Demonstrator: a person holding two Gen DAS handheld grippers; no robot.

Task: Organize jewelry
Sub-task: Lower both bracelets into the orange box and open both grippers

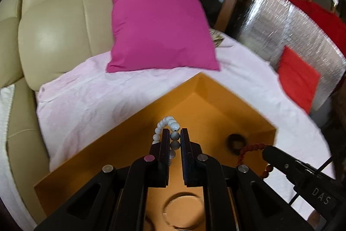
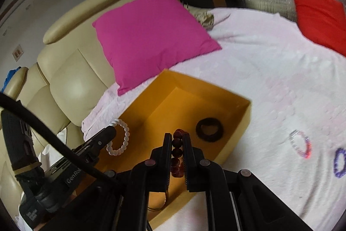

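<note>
The left tongs (image 1: 174,138) are clamped on a white bead bracelet (image 1: 167,123), low in the middle of the left wrist view. Its loop rises past the fingertips and arches over toward the upper middle of the frame, with the pinched run of beads lying lengthwise between the fingers. It hangs over the open orange box (image 1: 216,101), which sits on a pale pink blanket (image 1: 90,99) on the bed.

The right tongs (image 2: 177,140) are clamped on a dark red bead bracelet (image 2: 177,151), low in the middle of the right wrist view. The beads stack in a line along the fingers, running from the tips back toward the camera. This bracelet too is above the orange box (image 2: 151,107).

In the box, a dark ring-shaped band (image 2: 208,129) lies flat near the right wall, and a thin gold bangle (image 1: 183,212) lies flat on the floor at the bottom of the left view.

Out on the blanket, at the right edge of the right view, lie a pink-and-clear bead bracelet (image 2: 301,145) and a purple bead bracelet (image 2: 340,162), just beside each other, both flat.

A magenta pillow (image 1: 157,25) leans on the cream headboard (image 1: 60,21) beyond the box.
</note>
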